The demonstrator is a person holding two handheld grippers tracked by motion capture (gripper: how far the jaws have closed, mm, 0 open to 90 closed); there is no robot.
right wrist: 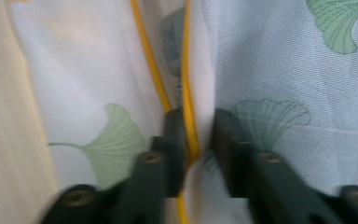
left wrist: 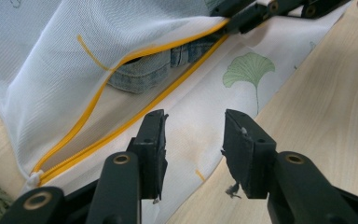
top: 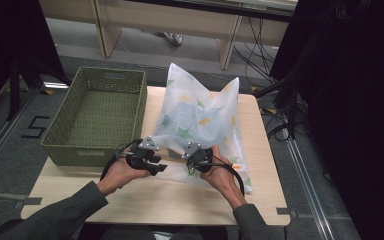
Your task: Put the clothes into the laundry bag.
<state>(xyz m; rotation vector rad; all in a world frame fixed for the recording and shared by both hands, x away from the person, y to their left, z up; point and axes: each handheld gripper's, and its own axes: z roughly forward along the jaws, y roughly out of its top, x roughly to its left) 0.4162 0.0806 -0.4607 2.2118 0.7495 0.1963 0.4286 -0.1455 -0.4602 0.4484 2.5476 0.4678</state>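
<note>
Sheer mesh cloth bag (top: 200, 117), woven green basket (top: 97, 112), matt wood table (top: 180, 200).

The counter (top: 190, 200) has a light wooden top. A green woven basket (top: 97, 115) stands at its far left corner and reaches over the left edge. A white mesh laundry bag (top: 205, 125) with printed ginkgo leaves lies along the right half, from far edge toward near edge.
</note>
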